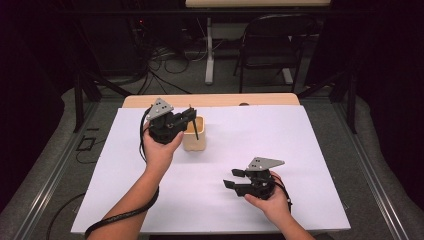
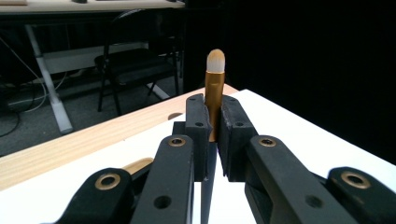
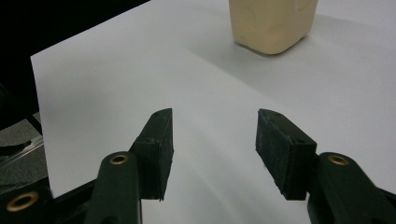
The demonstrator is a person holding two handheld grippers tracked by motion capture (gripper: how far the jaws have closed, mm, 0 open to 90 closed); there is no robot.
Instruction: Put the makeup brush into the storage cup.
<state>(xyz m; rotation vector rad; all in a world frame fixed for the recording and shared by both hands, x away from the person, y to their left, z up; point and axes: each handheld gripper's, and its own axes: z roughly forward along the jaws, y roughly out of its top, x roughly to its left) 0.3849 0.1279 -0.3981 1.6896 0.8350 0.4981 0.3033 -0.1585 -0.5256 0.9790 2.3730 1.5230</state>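
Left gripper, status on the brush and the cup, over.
Left gripper shut on makeup brush, bristles up, beside the cup. Right gripper open, nothing between its fingers, low over the white sheet. Nothing in the way.

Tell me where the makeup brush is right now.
The makeup brush stands upright, clamped in the left gripper, bristle tip up in the left gripper view. In the high view it hangs over the beige cup, left of the table's middle.

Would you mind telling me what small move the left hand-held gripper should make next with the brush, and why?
Probably lower the brush into the beige holder. The left hand-held gripper is shut on its gold ferrule, bristles up, and in the high view hangs right above the holder's open top, so easing it down looks like the natural next step.
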